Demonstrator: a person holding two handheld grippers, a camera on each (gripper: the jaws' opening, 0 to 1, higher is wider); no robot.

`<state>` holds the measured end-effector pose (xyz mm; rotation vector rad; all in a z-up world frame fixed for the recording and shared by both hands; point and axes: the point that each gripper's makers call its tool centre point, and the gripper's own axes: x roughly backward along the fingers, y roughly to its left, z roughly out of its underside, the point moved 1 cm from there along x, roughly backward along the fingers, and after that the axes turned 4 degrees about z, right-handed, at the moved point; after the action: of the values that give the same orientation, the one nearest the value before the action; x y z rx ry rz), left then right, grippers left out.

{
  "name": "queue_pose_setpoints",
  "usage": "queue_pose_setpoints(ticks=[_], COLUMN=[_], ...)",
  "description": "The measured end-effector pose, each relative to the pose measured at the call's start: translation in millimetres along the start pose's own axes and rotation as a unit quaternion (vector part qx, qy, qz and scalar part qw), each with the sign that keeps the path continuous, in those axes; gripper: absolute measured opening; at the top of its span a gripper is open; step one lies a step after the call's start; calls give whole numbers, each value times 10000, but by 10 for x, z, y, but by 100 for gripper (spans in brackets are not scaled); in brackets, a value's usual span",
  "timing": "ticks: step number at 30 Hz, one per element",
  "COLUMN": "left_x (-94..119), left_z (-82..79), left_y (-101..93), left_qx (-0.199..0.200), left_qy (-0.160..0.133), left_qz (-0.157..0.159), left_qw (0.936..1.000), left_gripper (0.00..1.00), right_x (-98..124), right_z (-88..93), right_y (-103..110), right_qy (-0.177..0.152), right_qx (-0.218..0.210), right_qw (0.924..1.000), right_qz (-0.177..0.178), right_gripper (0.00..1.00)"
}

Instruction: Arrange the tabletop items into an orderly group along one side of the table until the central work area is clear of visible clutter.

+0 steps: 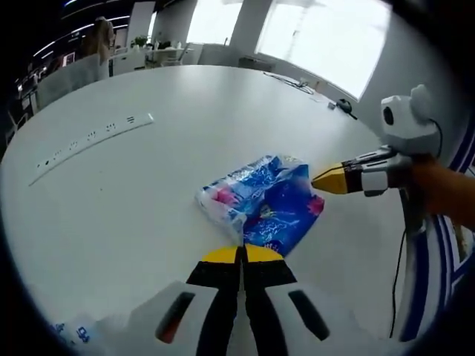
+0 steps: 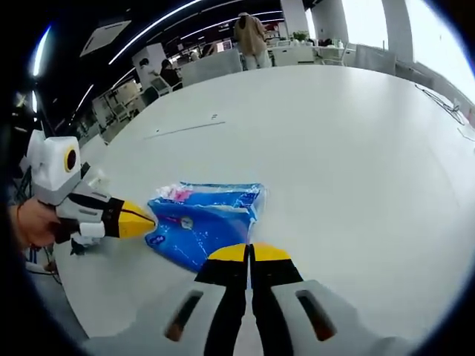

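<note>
I couldn't read the print on the blue packet (image 1: 261,204), and a small wrapper (image 1: 70,331) at seven o'clock (left gripper view) ran off-frame.

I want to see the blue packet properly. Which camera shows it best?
The left gripper view: the blue packet lies whole, mid-picture, on the white table, with its pink print showing. In the right gripper view, the packet looks flatter, and the right gripper hides its near edge.

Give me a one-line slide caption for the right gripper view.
Both grippers, right and left, close in shut on a blue plastic pack on the white table.
</note>
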<state>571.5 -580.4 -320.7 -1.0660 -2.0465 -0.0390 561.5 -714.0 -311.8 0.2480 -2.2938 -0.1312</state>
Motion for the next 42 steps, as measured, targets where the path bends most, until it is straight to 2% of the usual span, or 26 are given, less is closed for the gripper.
queue_pose_setpoints(ticks=[16, 19, 24, 33, 42], left_x=[-24, -23, -27, 29, 128], left_z=[2, 2, 14, -3, -87], left_y=[-10, -16, -30, -54, -83], left_qx=[42, 42, 40, 101, 46], left_qy=[-4, -14, -4, -82, -189], left_qz=[69, 89, 119, 147, 133], left_qw=[10000, 10000, 9999, 9998, 9997], left_gripper=[2, 5, 15, 24, 34], right_x=[-30, -46, -49, -18, 59], right_z=[23, 34, 53, 35, -7], right_y=[0, -4, -5, -28, -17], right_qy=[89, 82, 110, 44, -28], right_qx=[-31, -12, -13, -40, -39], right_qw=[10000, 10000, 9999, 9999, 9999], right_qz=[-13, 6, 18, 95, 159], right_gripper=[0, 2, 5, 11, 18])
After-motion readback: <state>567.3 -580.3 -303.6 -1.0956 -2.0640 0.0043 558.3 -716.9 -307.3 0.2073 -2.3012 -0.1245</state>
